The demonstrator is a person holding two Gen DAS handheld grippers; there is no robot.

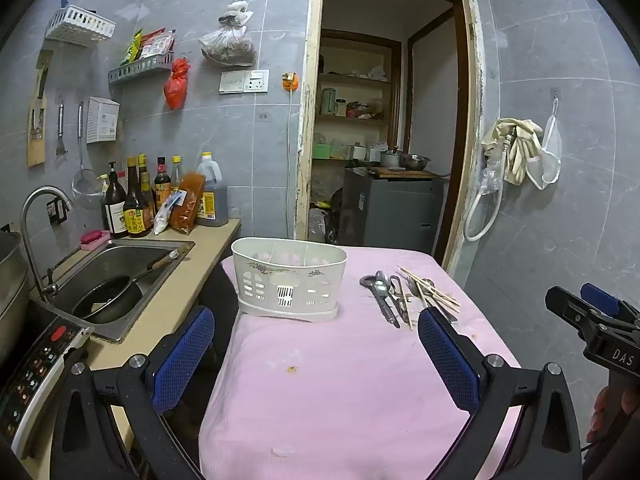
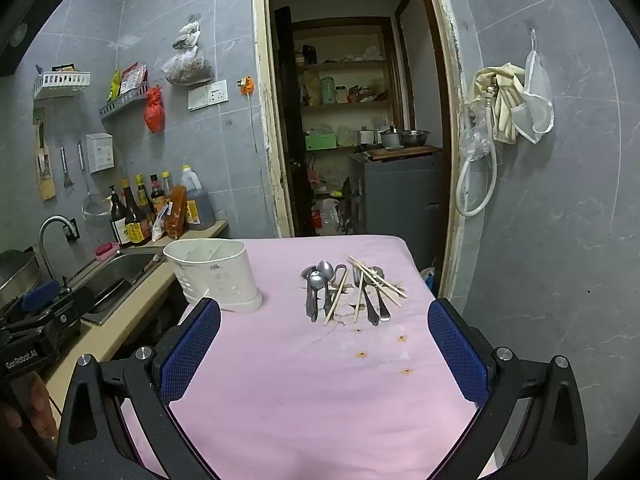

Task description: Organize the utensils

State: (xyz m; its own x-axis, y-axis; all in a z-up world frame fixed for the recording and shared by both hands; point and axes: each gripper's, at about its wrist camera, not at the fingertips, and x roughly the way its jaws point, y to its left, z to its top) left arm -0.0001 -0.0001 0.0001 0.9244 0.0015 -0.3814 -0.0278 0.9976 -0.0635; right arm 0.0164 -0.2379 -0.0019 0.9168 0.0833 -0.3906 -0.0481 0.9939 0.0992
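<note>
pot (image 1: pixel 12 280) cut off, holder (image 2: pixel 212 276) dividers unclear

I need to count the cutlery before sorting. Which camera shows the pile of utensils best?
The right wrist view: the utensils lie near the middle of the pink cloth, spread out, so spoons, forks and chopsticks separate. The left wrist view shows the same pile off to the right, flatter, with its near end hidden behind a gripper finger.

A home kitchen: sink (image 1: pixel 120 276), sauce bottles (image 1: pixel 136 200), tiled walls (image 1: pixel 560 220).
</note>
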